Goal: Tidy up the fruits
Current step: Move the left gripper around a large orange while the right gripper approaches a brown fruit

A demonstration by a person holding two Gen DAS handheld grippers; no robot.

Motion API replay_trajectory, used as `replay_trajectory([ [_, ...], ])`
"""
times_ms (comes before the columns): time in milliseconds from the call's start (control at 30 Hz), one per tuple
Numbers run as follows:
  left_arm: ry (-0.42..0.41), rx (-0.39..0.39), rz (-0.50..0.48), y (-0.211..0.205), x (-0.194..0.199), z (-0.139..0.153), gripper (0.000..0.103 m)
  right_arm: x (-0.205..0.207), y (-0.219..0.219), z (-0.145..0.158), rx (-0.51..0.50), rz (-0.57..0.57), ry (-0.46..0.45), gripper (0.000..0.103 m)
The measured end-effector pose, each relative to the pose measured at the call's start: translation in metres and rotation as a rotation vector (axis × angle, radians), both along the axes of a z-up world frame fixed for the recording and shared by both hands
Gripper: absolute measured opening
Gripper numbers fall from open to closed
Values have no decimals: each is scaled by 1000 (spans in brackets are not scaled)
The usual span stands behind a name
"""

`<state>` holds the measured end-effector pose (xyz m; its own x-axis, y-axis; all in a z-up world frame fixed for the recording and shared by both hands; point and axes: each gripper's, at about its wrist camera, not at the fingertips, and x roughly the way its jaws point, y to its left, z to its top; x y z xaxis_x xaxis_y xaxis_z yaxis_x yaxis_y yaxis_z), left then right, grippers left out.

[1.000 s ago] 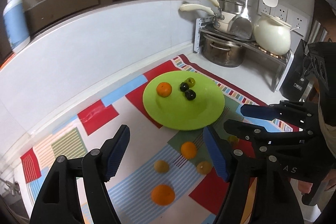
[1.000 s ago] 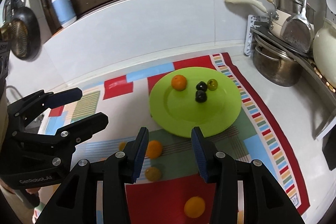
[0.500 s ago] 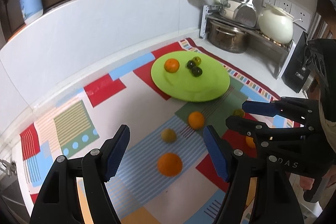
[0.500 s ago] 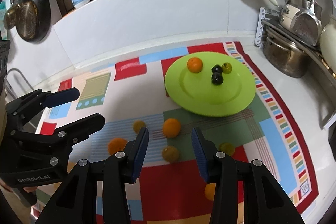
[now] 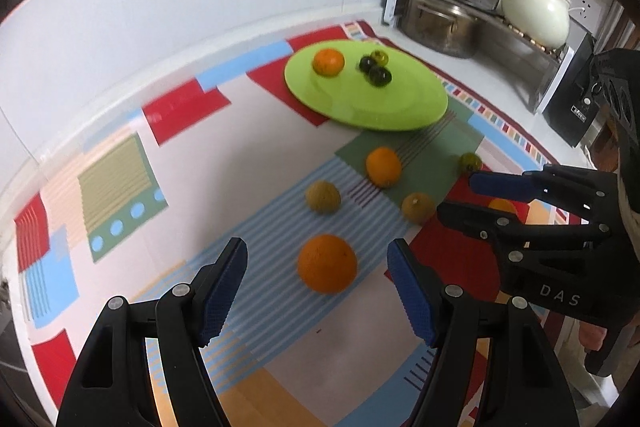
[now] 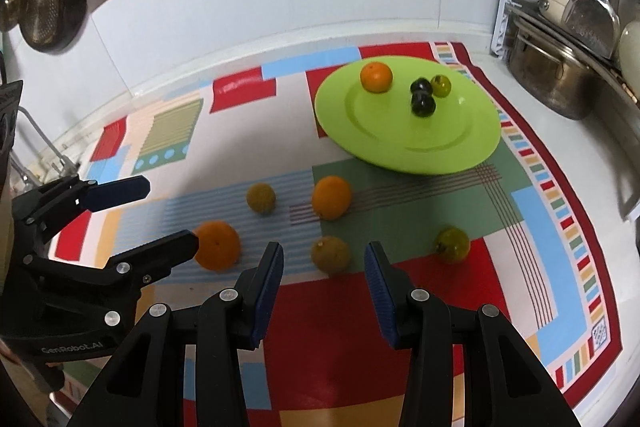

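— Both grippers are coming down toward the cloth since a second ago; the loose fruits are sitting larger and lower in each view than they were.

— Where is the left gripper [image 5: 316, 291] aiming?

— Straight at the large orange [image 5: 327, 263], which is lying on the patterned cloth [image 5: 120, 187] well short of the green plate [image 5: 400, 107], on the camera's side of it. It is sitting just ahead of the fingertips and centred between them; the jaws are standing released, wider than the fruit, gripping nothing.

— And the right gripper [image 6: 324, 267]?

— Its jaws are parted too, narrower, and empty. A small brownish fruit [image 6: 330, 254] is lying just ahead of them, also nearer us than the plate. Each hand is nearer its own target, so I judge neither needs to cross over. Round fruit has no long axis, so the approach angle hardly matters.

— What is already done?

— A small orange [image 6: 376, 77], two dark fruits and a greenish one are resting on the plate's far side. Another orange, a second brownish fruit and a greenish one are waiting between the plate and the grippers.

— Anything unclear?

— In the left view the right gripper is covering most of one more orange-coloured fruit — I cannot tell what it is.
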<state>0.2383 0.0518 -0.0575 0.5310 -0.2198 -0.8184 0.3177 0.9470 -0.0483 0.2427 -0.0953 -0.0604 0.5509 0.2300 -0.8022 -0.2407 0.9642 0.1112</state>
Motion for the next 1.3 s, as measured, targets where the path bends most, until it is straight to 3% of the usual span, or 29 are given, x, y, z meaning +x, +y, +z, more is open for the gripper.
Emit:
replay_trajectory([
  [367,87,-3,3,1,12,-32,72,10,6,-25,-30,17,58,43],
  [667,105,-25,7,-1,19,-38,69,19,8,-37,-35,21,78,43],
  [1033,136,-49,-6,-6,22,-43,40,25,11,-41,-54,22,78,33],
  [1300,122,-37,-8,-9,20,-39,40,26,9,-42,-53,26,74,30],
])
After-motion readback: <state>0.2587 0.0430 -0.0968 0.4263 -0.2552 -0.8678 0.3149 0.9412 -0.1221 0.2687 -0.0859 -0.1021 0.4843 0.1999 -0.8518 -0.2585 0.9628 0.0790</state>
